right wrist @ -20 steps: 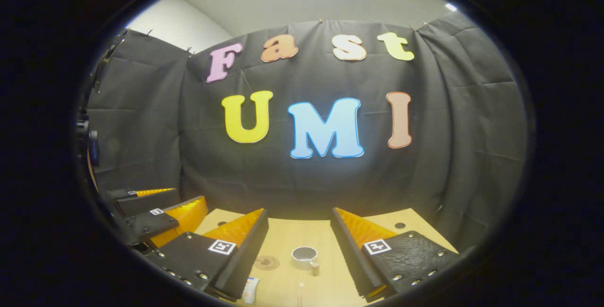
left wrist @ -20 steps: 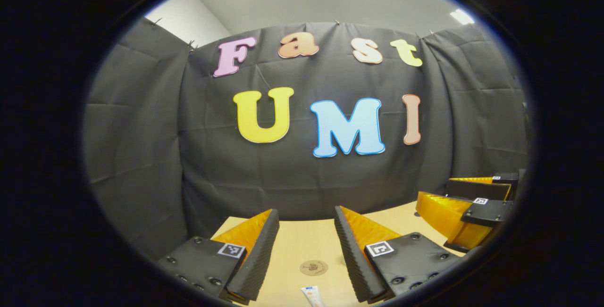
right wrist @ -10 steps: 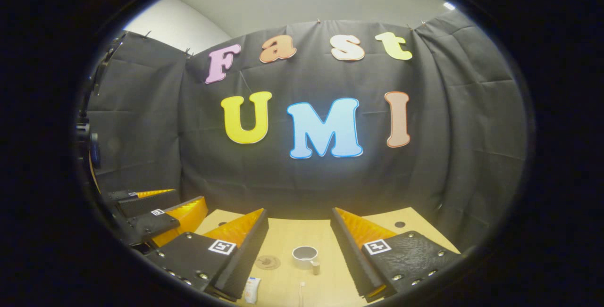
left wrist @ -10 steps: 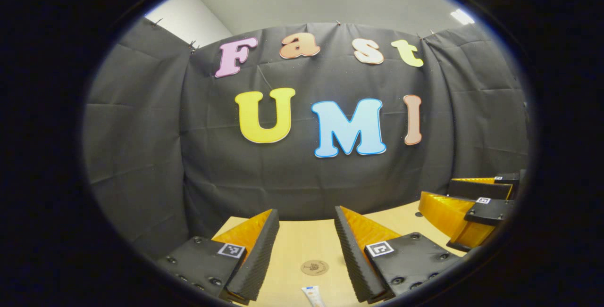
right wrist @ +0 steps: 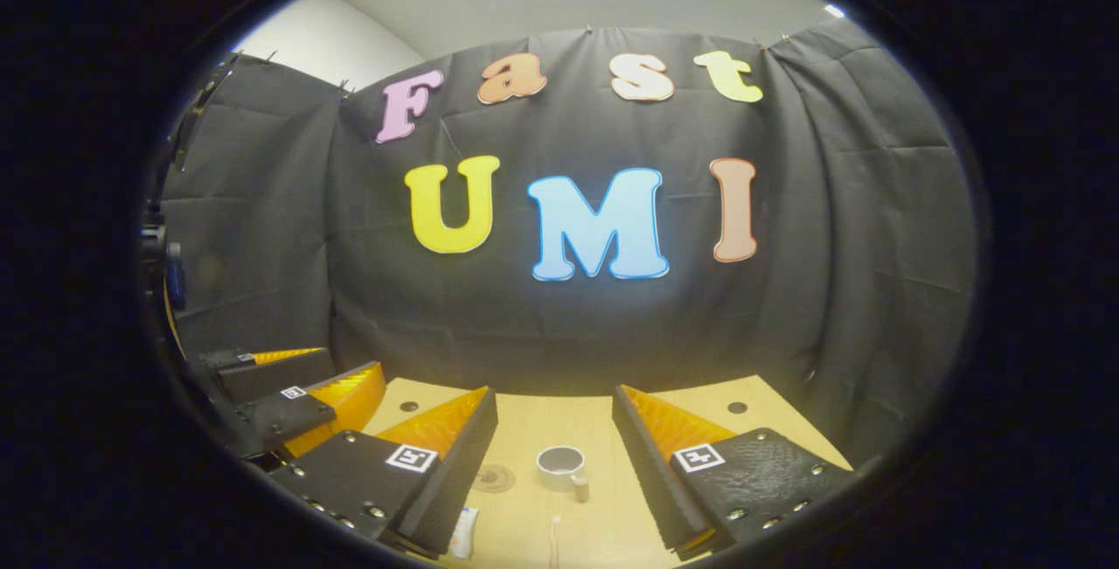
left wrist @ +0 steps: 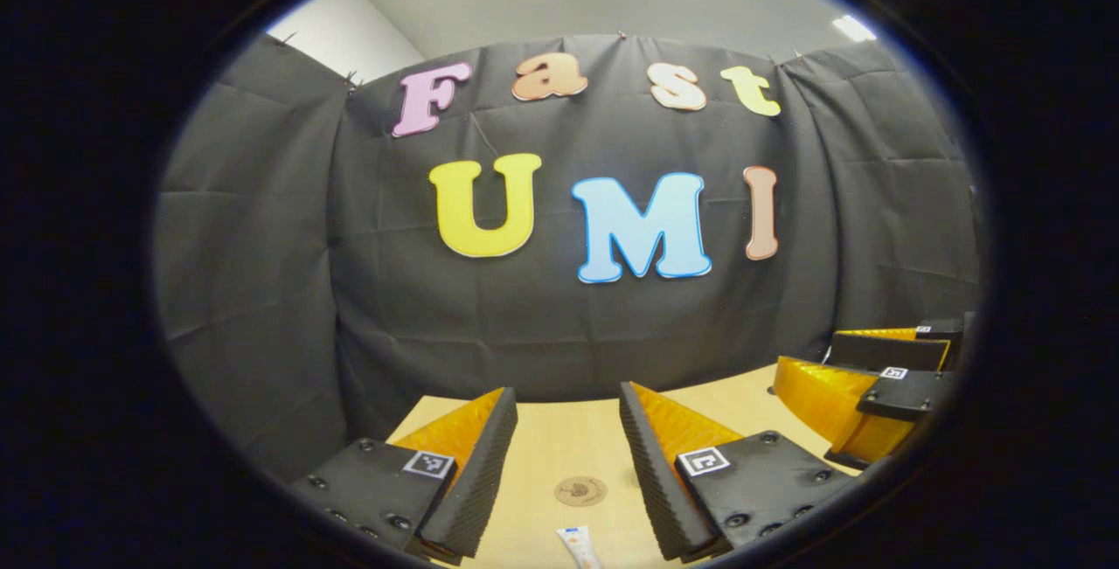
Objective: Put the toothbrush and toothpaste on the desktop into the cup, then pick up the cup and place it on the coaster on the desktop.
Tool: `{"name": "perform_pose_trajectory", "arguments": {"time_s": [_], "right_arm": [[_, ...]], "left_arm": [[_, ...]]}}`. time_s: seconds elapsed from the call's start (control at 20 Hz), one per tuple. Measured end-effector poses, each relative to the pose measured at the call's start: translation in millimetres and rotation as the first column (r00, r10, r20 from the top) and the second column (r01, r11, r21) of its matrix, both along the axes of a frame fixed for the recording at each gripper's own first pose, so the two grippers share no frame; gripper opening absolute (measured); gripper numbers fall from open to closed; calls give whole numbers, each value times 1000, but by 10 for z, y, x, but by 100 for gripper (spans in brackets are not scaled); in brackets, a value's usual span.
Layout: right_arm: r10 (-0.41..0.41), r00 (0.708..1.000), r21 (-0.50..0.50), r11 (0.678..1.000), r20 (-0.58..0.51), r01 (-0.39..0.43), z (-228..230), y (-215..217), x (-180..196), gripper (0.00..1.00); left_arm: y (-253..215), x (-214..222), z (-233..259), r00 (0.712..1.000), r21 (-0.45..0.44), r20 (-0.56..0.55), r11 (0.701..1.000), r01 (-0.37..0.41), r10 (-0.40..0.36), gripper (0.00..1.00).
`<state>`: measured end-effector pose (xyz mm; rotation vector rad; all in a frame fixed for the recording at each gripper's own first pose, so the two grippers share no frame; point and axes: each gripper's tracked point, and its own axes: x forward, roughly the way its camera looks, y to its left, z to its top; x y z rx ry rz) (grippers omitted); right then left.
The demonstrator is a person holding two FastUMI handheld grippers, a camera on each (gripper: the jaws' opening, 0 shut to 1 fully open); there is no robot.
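Both grippers hover above the pale wooden desktop (right wrist: 769,416), fingers spread wide and empty. Between the right gripper (right wrist: 554,442) fingers stands the small grey handled cup (right wrist: 560,461), the white toothbrush (right wrist: 555,541) nearer. The round brown coaster (left wrist: 580,490) and white toothpaste tube (left wrist: 581,545) lie between the left gripper (left wrist: 568,438) fingers.

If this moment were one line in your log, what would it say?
left gripper: open | right gripper: open | cup: empty | toothpaste, toothbrush: on desktop
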<state>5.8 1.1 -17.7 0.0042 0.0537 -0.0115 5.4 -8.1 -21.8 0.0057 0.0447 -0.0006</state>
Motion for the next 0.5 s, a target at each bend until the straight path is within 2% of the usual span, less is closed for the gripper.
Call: {"name": "perform_pose_trajectory", "arguments": {"time_s": [0.25,0.5], "right_arm": [[5,992,19,1000,-128,-2,-474,-18,57,83],[23,953,59,998,-301,-5,-1086,-15,144,85]], "left_arm": [[-56,132,-522,993,8,-117,1000,24,-22,78],[-86,211,-1304,958,-22,-282,999,39,-44,78]]}}
